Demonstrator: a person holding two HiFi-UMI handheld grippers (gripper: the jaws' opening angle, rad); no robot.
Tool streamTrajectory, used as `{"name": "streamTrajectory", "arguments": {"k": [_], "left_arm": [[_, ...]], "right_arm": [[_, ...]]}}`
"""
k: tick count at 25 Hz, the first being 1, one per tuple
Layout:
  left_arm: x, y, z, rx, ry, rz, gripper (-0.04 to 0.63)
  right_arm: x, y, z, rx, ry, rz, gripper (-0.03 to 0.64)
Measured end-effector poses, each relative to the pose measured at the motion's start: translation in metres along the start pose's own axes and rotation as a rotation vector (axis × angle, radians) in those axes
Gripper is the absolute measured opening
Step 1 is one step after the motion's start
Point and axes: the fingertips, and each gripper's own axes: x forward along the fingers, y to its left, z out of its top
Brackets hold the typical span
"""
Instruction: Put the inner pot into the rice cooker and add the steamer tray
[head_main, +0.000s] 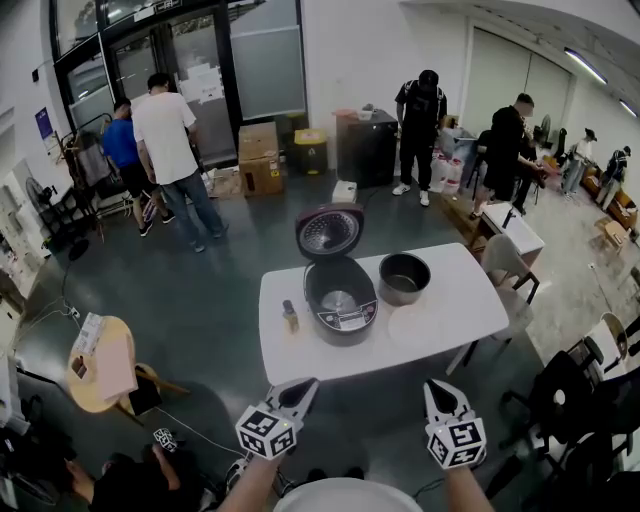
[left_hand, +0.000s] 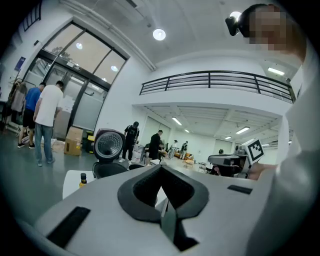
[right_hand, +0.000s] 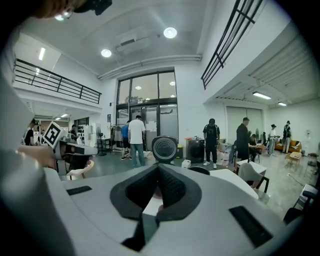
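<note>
Inner pot (head_main: 404, 277) sits beside the open rice cooker (head_main: 340, 296), ready for loading, while left gripper (head_main: 306, 387) and right gripper (head_main: 436, 387) hang short, fingers closed and empty.

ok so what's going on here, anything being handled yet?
Nothing is being handled yet. A person holds the left tongs and right tongs shut and empty, short of the white table. On it the rice cooker stands open with no pot inside. The inner pot sits on the table to its right in the head view.
</note>
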Motion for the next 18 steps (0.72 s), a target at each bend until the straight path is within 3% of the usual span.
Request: {"name": "streamTrajectory", "arguments": {"k": [12, 18], "left_arm": [[0.006, -0.013, -0.006, -0.003, 0.016, -0.001, 0.017], [0.013, -0.03, -0.012, -0.008, 0.014, -0.007, 0.059]], "right_arm": [[-0.01, -0.013, -0.007, 0.026, -0.002, -0.015, 0.029], [-0.02, -0.021, -0.008, 0.024, -0.01, -0.002, 0.062]]}}
